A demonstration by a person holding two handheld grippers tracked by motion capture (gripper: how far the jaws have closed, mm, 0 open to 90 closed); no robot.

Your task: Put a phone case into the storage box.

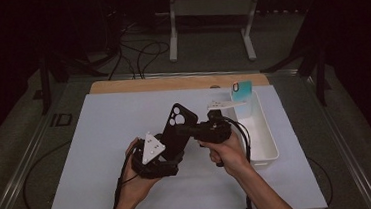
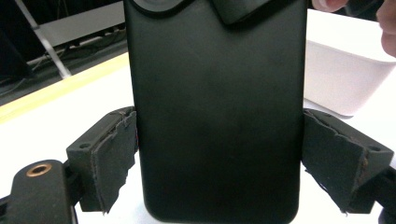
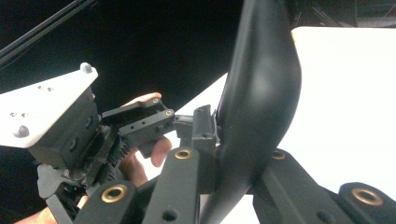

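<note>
A white mat covers the desk in a dark room. Above it, the left gripper clasps the lower sides of an upright black phone case; the right gripper reaches in level from the right, pinching its edge. A white bin sits at right.

The bench has a white top sheet, with a strip of bare wood showing along its far edge. A white rectangular tray rests directly on the sheet at the right side, its long sides running away from the person. A turquoise item stands at the tray's far end.
</note>
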